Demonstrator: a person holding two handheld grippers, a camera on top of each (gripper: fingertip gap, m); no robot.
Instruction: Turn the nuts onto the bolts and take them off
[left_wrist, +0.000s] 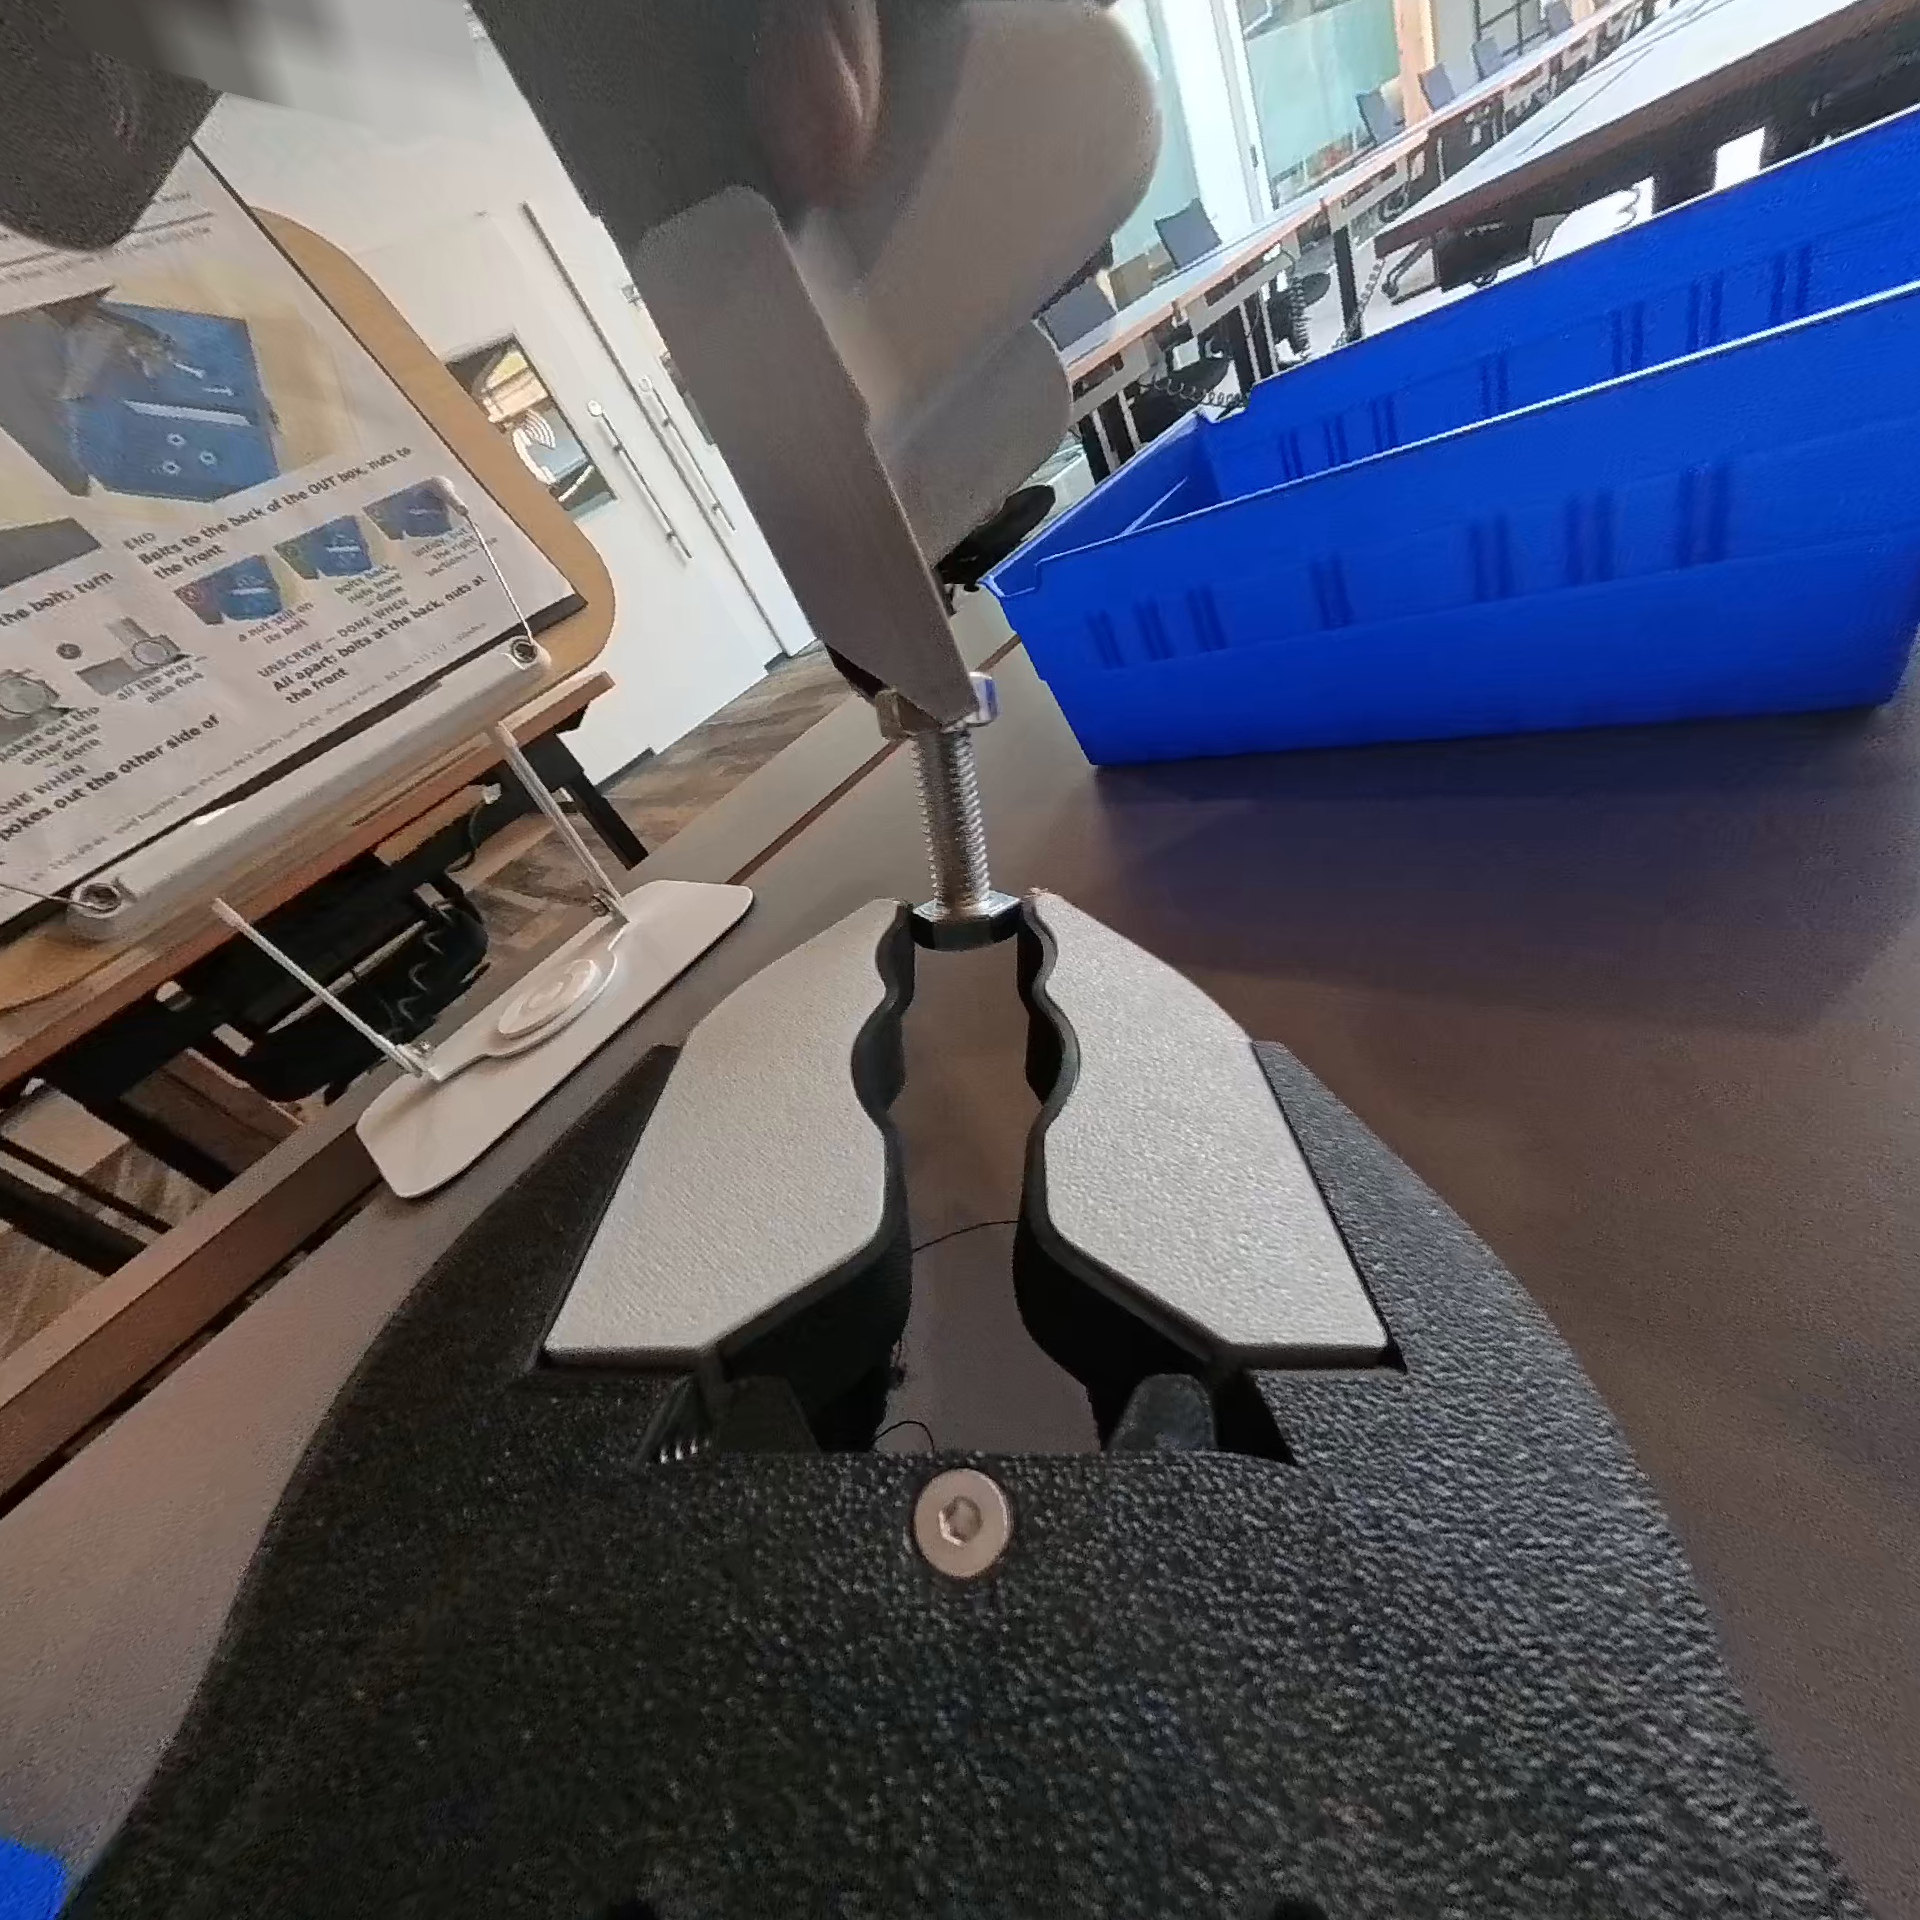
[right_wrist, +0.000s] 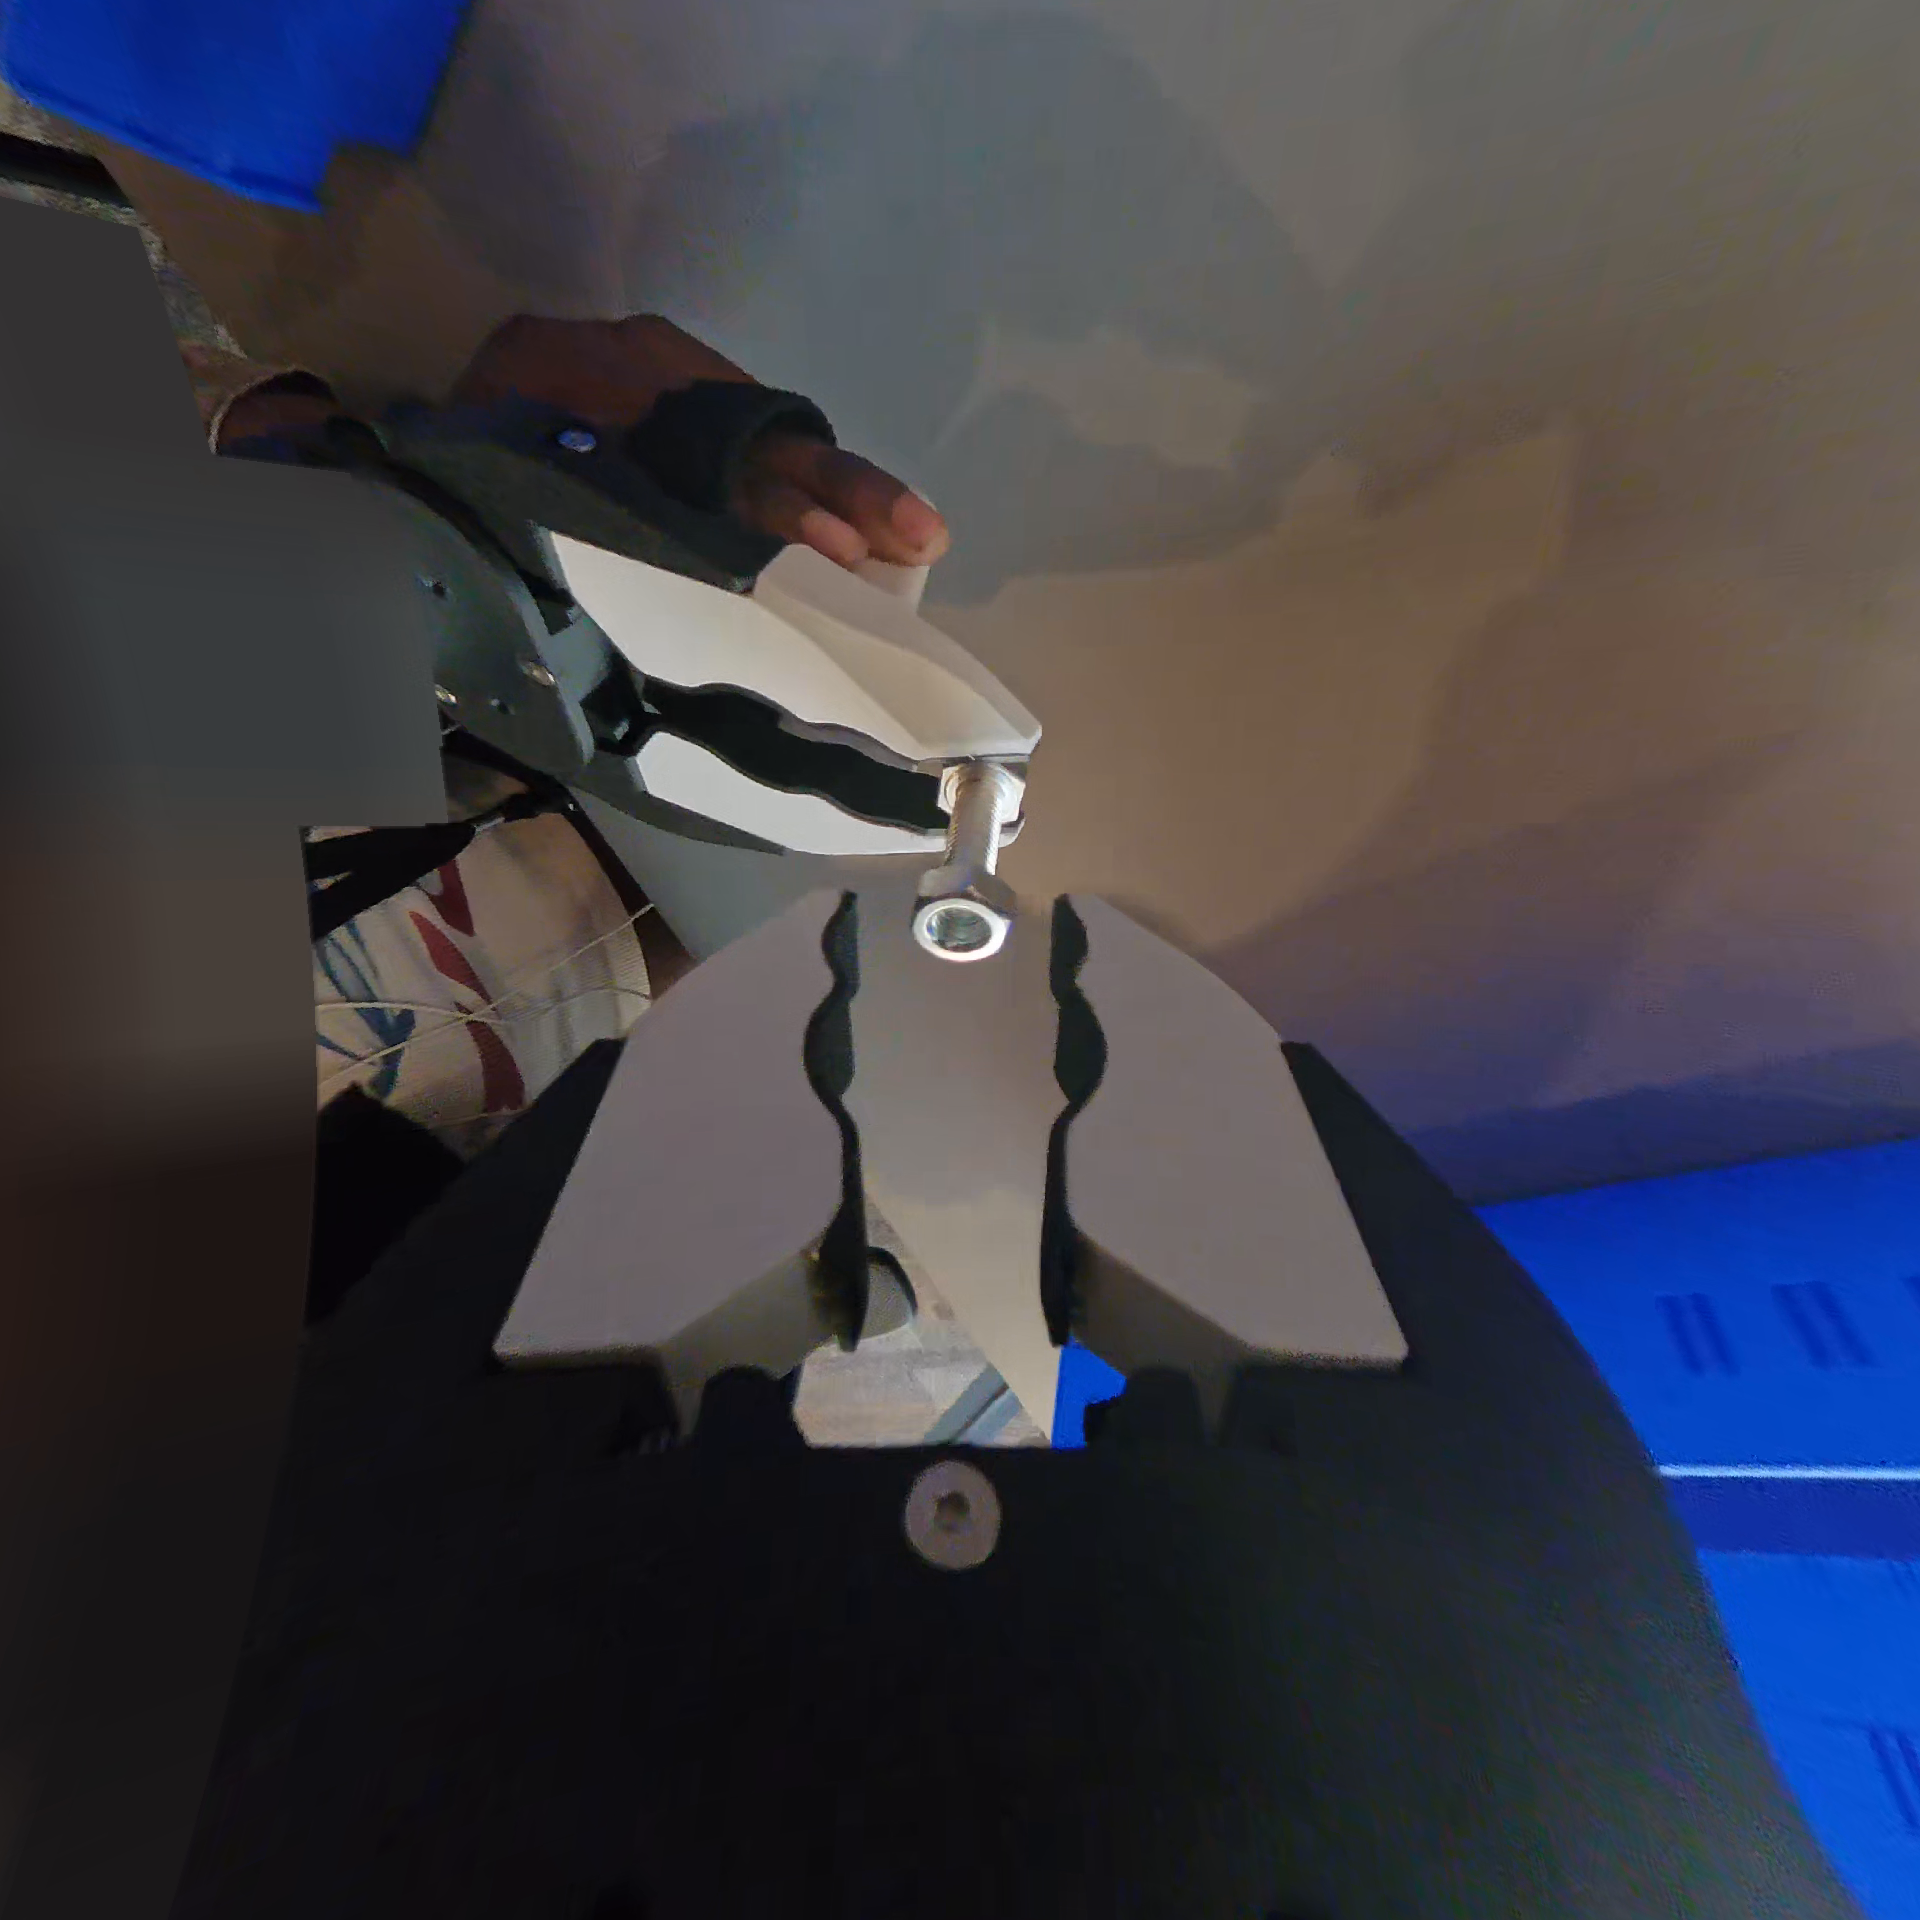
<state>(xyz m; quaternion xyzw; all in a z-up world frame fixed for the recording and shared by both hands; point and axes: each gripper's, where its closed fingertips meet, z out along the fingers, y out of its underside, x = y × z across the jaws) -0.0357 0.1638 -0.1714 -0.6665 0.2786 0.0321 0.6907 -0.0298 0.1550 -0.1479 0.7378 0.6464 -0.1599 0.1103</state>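
Two views, one bolt (left_wrist: 951, 821). Left wrist view only: blue bins (left_wrist: 1558, 582) at upper right, instruction sheet on a stand (left_wrist: 239, 582) at left, dark table (left_wrist: 1507, 1039). Right wrist view only: nut's open bore (right_wrist: 958, 927) at centre, bare hand (right_wrist: 831, 488) on the far tool. Left gripper (left_wrist: 961, 925) pinching the bolt head; right gripper (right_wrist: 956, 914) spread, nut between the tips, contact unclear. Silver, threaded, upright at frame centre.
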